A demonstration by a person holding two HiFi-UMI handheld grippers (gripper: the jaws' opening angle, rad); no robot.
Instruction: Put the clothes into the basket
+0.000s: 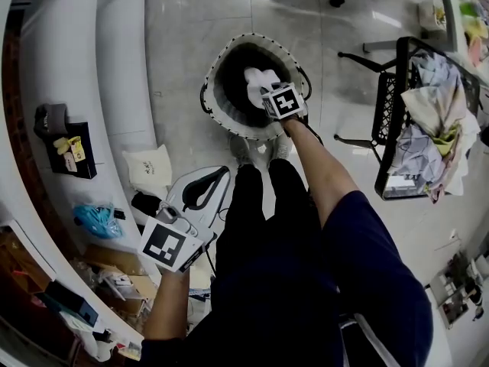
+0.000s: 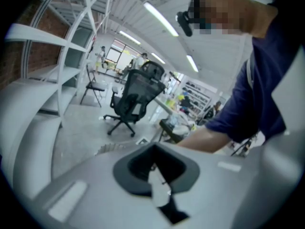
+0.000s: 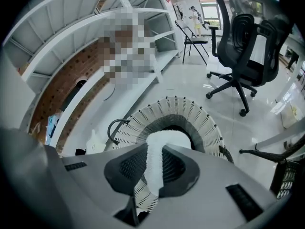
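A round woven basket (image 1: 229, 52) with a white rim and dark inside stands on the floor in front of the person's feet. My right gripper (image 1: 266, 90) reaches down over its near side, shut on a white piece of clothing (image 1: 260, 79) that hangs into the basket. In the right gripper view the white cloth (image 3: 159, 151) runs up between the jaws of the right gripper (image 3: 155, 171), with the basket (image 3: 190, 111) below. My left gripper (image 1: 206, 186) is held low at the person's left side, away from the basket. In the left gripper view the left gripper (image 2: 157, 175) is shut with nothing in it.
A black wire cart (image 1: 390, 105) piled with more clothes (image 1: 435, 121) stands to the right of the basket. White curved shelving (image 1: 69, 90) runs along the left, with a white bag (image 1: 149, 167) on the floor beside it. An office chair (image 3: 243, 46) stands beyond the basket.
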